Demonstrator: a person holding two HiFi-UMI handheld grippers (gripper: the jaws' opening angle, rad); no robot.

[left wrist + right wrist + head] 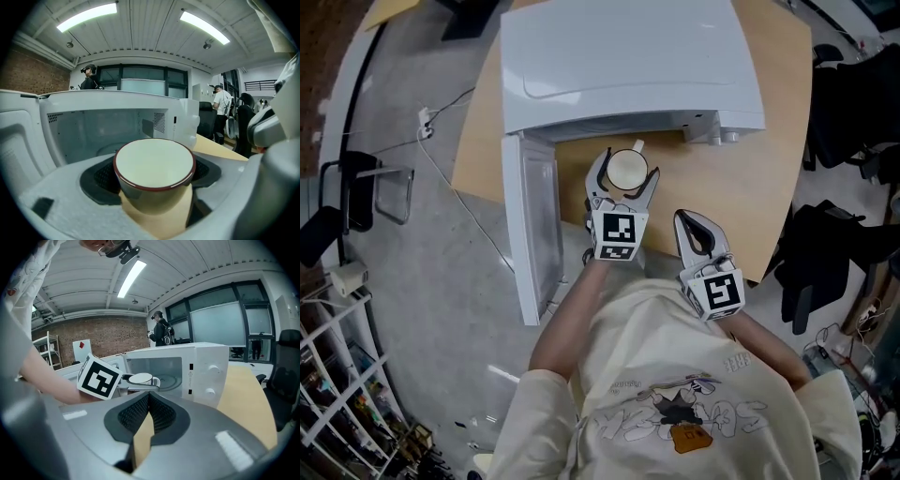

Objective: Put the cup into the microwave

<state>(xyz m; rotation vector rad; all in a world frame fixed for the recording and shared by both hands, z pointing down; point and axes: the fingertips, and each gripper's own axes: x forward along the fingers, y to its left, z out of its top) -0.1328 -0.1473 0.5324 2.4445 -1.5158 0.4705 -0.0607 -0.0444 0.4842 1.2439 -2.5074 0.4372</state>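
Observation:
A cream cup [626,172] with a dark red rim sits between the jaws of my left gripper [626,167], which is shut on it, just in front of the white microwave [628,66]. The microwave door [530,225] stands swung open to the left. In the left gripper view the cup [154,164] fills the space between the dark pads, and the empty microwave cavity [108,133] lies straight behind it. My right gripper [694,225] hovers over the wooden table [750,187], to the right of the left one, its jaws shut with nothing in them. The right gripper view shows the cup [139,378] by the opening.
Black chairs [848,112] stand to the right of the table. A wire shelf [337,394] and a cable [441,169] are on the floor at the left. People [220,101] stand far off in the room.

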